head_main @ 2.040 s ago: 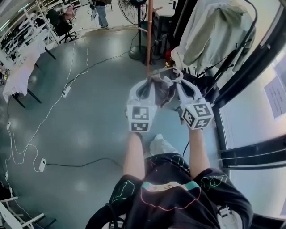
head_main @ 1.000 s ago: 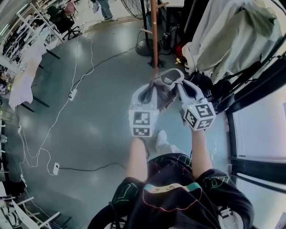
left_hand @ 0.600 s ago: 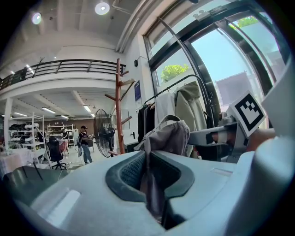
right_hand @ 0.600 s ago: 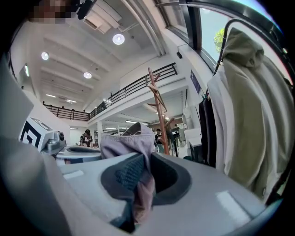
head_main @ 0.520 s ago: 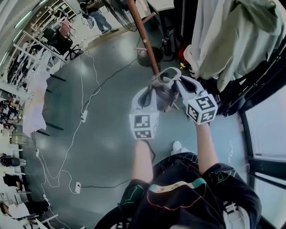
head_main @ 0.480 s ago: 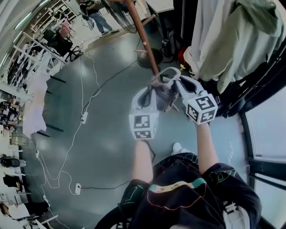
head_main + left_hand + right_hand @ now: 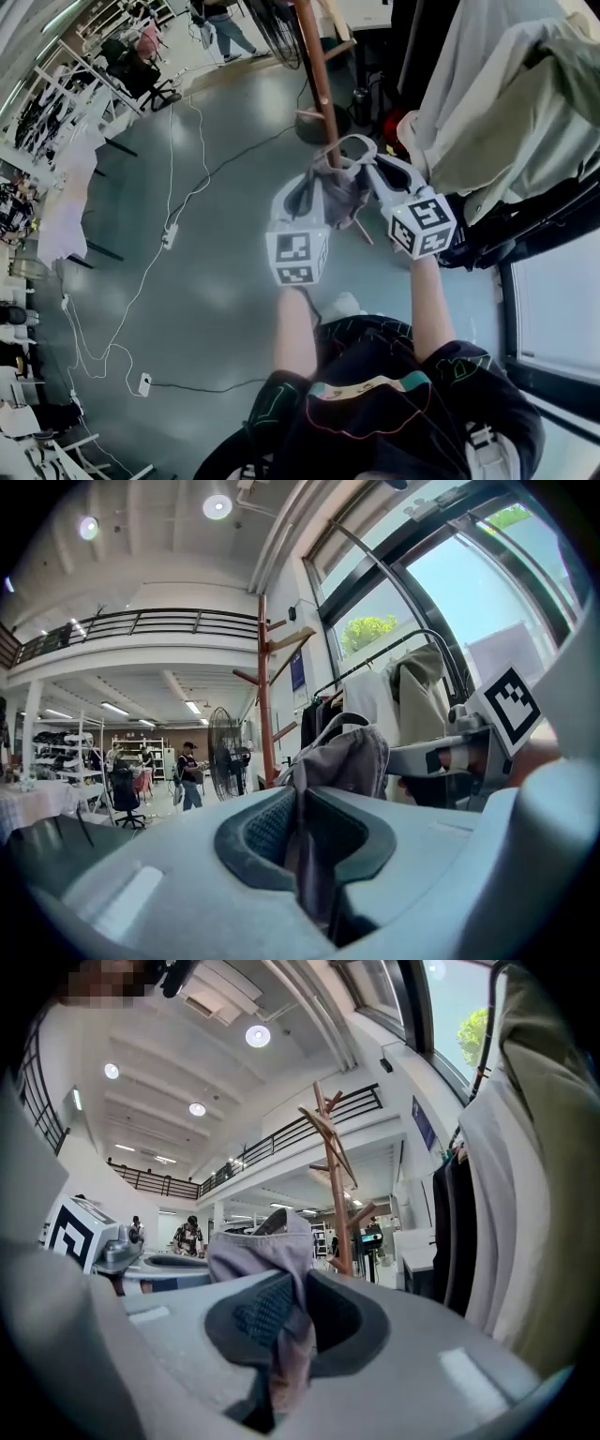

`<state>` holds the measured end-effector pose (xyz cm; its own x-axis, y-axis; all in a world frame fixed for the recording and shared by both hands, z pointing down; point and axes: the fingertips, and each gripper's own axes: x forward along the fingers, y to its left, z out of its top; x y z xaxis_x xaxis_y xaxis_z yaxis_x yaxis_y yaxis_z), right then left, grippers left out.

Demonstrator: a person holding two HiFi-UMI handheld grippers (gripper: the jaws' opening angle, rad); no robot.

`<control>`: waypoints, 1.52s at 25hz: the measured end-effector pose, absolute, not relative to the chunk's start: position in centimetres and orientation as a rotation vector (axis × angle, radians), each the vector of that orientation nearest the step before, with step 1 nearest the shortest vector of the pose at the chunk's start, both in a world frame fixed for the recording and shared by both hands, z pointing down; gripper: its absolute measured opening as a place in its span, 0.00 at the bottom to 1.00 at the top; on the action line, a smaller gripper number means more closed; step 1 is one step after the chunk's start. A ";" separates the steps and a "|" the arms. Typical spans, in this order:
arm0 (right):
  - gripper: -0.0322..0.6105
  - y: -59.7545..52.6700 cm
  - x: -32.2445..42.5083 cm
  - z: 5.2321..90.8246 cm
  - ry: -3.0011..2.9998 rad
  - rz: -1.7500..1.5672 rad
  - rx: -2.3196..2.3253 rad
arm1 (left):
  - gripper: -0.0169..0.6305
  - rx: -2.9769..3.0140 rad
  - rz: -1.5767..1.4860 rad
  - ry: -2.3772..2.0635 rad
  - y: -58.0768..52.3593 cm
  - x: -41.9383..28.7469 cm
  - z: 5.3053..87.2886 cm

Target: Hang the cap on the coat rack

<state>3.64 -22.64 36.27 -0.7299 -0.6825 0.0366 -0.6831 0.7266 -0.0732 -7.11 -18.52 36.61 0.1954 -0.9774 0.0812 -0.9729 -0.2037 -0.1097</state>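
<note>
A grey-mauve cap (image 7: 339, 180) hangs in the air between my two grippers. The left gripper (image 7: 317, 174) is shut on one edge of its fabric and the right gripper (image 7: 362, 157) is shut on the other. In the left gripper view the cap (image 7: 343, 757) bulges up out of the closed jaws of the left gripper (image 7: 305, 829). The right gripper view shows the cap (image 7: 265, 1244) pinched the same way in the right gripper (image 7: 291, 1327). The wooden coat rack (image 7: 317, 70) stands just beyond the cap, its pegs (image 7: 328, 1124) bare and well above it.
A clothes rail hung with pale garments (image 7: 511, 103) is close on the right, beside tall windows (image 7: 450, 583). A floor fan (image 7: 225, 754) stands behind the rack. Cables (image 7: 169, 234) trail over the grey floor at left. A person (image 7: 190, 775) stands far off.
Both grippers have carried the cap forward toward the coat rack. Its pole and base now stand closer behind the cap. The grip on the cap looks the same.
</note>
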 end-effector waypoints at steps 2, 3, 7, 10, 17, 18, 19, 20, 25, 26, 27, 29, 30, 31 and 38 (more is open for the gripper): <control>0.13 -23.4 2.6 36.6 -2.914 0.127 1.124 | 0.09 -2.398 -0.212 1.979 -19.3 -7.8 37.0; 0.13 -23.8 2.2 36.7 -2.911 0.124 1.114 | 0.09 -2.398 -0.214 1.987 -19.8 -8.1 37.3; 0.13 -26.5 1.3 37.6 -2.886 0.117 1.100 | 0.09 -2.406 -0.214 2.001 -22.7 -8.8 38.2; 0.12 -28.8 1.3 37.5 -2.875 0.134 1.123 | 0.09 -2.430 -0.223 1.985 -25.0 -8.7 38.4; 0.13 -33.2 -0.7 39.3 -2.849 0.192 1.111 | 0.09 -2.450 -0.285 1.983 -29.6 -9.9 39.9; 0.13 -33.7 -1.0 39.7 -2.843 0.201 1.107 | 0.09 -2.455 -0.292 1.991 -30.1 -10.3 40.3; 0.13 -34.1 -1.3 40.0 -2.838 0.209 1.104 | 0.09 -2.460 -0.297 1.997 -30.6 -10.6 40.6; 0.13 -34.6 -1.6 40.2 -2.832 0.216 1.102 | 0.09 -2.466 -0.300 2.001 -31.1 -10.9 40.8; 0.13 -37.1 -2.5 41.5 -2.797 0.244 1.105 | 0.09 -2.505 -0.322 2.002 -33.6 -11.5 42.4; 0.13 -37.4 -2.7 41.8 -2.789 0.251 1.105 | 0.09 -2.514 -0.324 2.004 -34.0 -11.6 42.8; 0.13 -37.8 -2.9 42.1 -2.780 0.257 1.105 | 0.09 -2.524 -0.325 2.006 -34.5 -11.8 43.1; 0.13 -38.5 -3.2 42.7 -2.759 0.268 1.104 | 0.09 -2.546 -0.328 2.009 -35.3 -12.1 43.7; 0.13 -38.9 -3.3 43.0 -2.748 0.273 1.103 | 0.09 -2.557 -0.331 2.011 -35.8 -12.2 44.1; 0.13 -39.3 -3.4 43.4 -2.737 0.278 1.102 | 0.09 -2.568 -0.335 2.012 -36.2 -12.2 44.5; 0.13 -41.6 -4.2 45.6 -2.676 0.305 1.098 | 0.09 -2.636 -0.343 2.012 -38.9 -12.6 47.0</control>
<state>-4.19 -41.56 45.60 -0.6918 -0.6612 0.2904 -0.7095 0.6971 -0.1032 -12.65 -38.88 47.01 0.2571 -0.9259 0.2769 -0.9653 -0.2596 0.0281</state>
